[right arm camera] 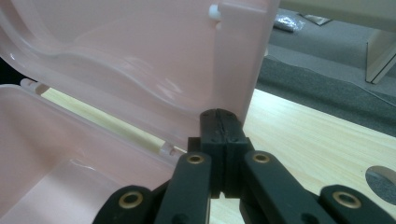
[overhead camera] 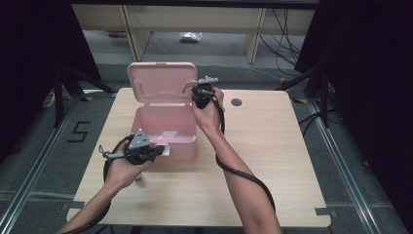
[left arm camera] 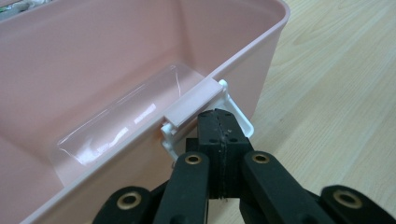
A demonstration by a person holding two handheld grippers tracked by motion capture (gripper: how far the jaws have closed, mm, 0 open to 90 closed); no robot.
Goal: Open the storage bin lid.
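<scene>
Pink plastic box [overhead camera: 165,131], hinged lid [overhead camera: 162,81] raised, left-centre on pale wooden table [overhead camera: 272,161]; right half bare. Left gripper [left arm camera: 219,122] jaws pressed together, empty, at white front latch [left arm camera: 233,109]. Right gripper [right arm camera: 220,120] likewise, at lid's corner. Grey floor beyond.

In the high view the light falls evenly from above on the pale table [overhead camera: 272,161], while the surroundings at both sides sink into near black — the frame is soft and slightly grainy, and only faint shadows lie under the forearms. The left gripper view is bright, with white glare streaks on the clear insert [left arm camera: 121,121] inside the pink box [left arm camera: 93,60]. The right gripper view shows soft sheen on the open lid [right arm camera: 140,56] — its far background is blurred.
</scene>
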